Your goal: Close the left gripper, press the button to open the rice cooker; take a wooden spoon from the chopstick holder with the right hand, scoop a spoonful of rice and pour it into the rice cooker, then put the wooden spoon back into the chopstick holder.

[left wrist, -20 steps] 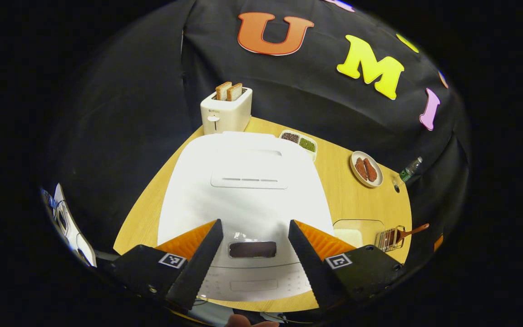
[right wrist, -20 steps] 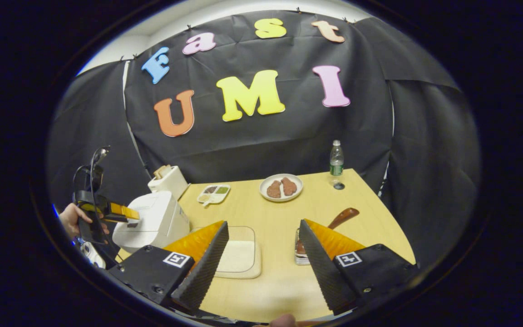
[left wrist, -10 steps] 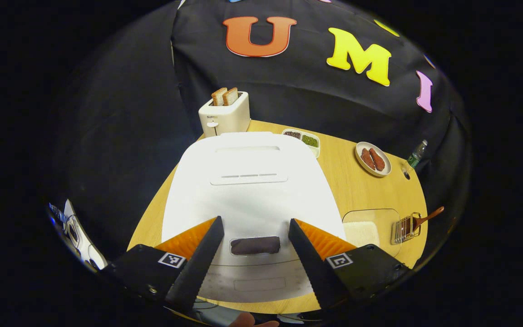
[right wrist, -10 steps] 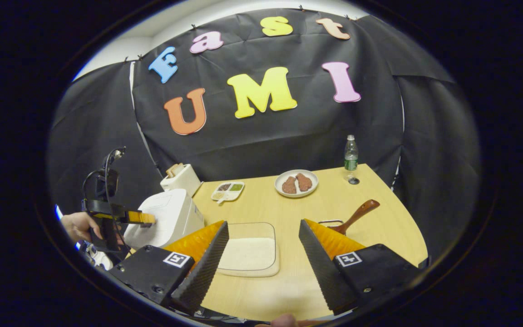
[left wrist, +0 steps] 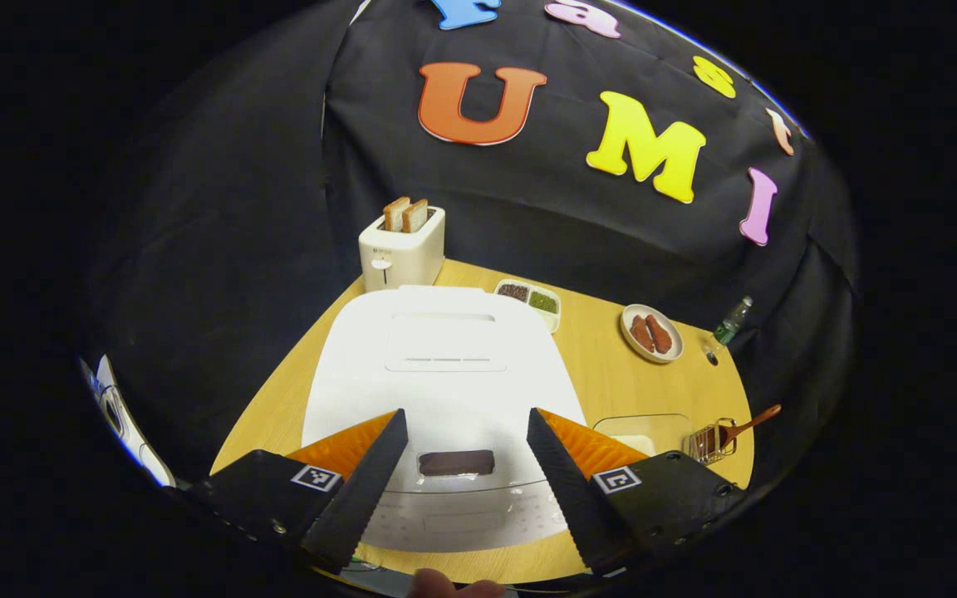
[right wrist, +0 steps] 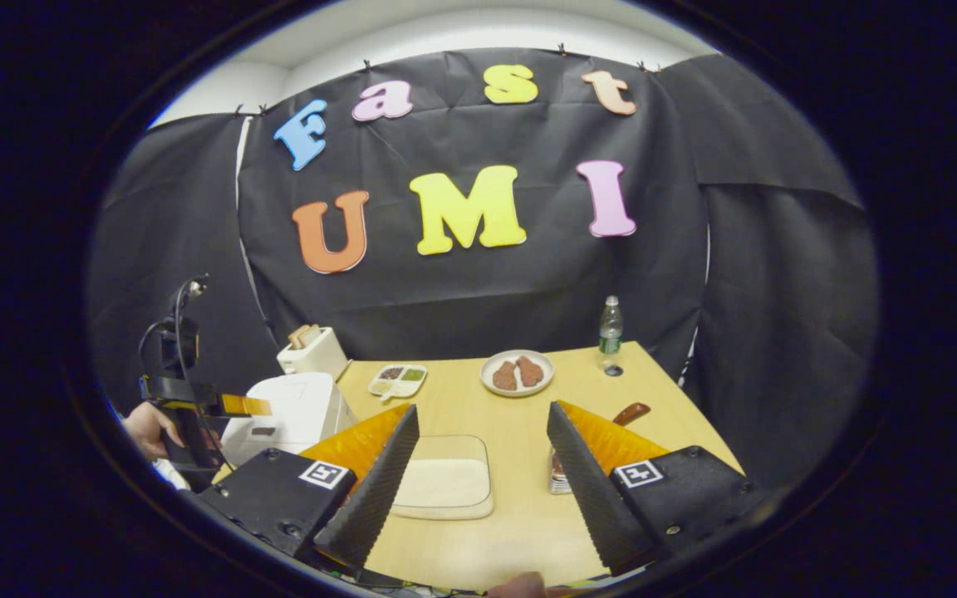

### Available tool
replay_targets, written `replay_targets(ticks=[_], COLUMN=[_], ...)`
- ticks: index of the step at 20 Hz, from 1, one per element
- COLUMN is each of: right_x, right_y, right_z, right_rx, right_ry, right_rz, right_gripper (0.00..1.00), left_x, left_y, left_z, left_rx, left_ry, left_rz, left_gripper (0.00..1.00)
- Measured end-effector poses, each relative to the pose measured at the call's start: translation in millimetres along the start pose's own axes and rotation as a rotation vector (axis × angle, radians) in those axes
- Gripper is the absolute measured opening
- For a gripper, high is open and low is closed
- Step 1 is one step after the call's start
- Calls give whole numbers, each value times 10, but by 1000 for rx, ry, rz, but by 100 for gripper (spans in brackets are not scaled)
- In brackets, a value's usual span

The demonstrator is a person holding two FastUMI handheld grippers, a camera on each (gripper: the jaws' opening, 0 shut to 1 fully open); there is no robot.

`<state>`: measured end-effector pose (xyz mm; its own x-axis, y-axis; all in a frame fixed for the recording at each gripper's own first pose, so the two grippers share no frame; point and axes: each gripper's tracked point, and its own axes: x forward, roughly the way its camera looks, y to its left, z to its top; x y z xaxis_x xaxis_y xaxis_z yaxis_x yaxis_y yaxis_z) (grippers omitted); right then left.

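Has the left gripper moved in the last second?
Yes. In the left gripper view the left gripper has backed off from the rice cooker, which looks smaller, and tilted up, so the toaster sits lower.

rice cooker: white, lid shut | wooden spoon: tilted in chopstick holder

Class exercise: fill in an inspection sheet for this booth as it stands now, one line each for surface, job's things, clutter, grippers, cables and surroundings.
Surface: wooden table, bare at its middle.
Job's things: rice cooker lid shut; wooden spoon stands in chopstick holder; rice tray beside it.
Clutter: toaster with bread, divided dish, plate, bottle.
Grippers: left gripper open above cooker's front; right gripper open, holding nothing.
Cables: black cable behind the left gripper.
Surroundings: black cloth wall.
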<state>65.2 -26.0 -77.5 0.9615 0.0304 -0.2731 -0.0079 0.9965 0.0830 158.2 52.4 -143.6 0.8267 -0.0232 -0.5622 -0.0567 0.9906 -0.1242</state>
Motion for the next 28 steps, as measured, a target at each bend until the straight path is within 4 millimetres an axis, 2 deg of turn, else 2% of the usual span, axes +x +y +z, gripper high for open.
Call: replay_targets(ticks=[3,6,9,11,13,16,17,21,24,28], right_x=[-218,-370,-509,-610,-708,-912,-989,-1235,-1378,-1542], right_y=[88,108,97,24,-75,-259,-328,-479,-463,-418], right_z=[148,370,584,718,753,779,791,615,545,450], right_rx=[-1,1,3,-1,-9,-17,-20,-18,-33,-31], right_ry=[-45,-107,-167,-217,-242,-276,-289,-285,-297,-296], right_rz=[-30,-35,-20,-10,1,17,17,44,68,58], right_gripper=[100,100,100,100,99,99,99,99,100,99], left_x=[-432,-976,-1512,-1823,-2096,-2396,-2470,-2656,-2755,-2839], left_y=[-113,-221,-438,-626,-856,-1088,-1185,-1510,-1608,-1558], left_z=[355,687,867,885,788,560,480,101,-78,-134], left_rx=[35,102,168,185,167,163,155,150,156,160], left_ry=[-134,-283,-424,-498,-542,-589,-603,-590,-584,-618], left_rz=[-29,-20,-27,-32,-50,-46,-55,-94,-102,-84], left_gripper=[94,94,94,94,94,94,94,94,94,94])
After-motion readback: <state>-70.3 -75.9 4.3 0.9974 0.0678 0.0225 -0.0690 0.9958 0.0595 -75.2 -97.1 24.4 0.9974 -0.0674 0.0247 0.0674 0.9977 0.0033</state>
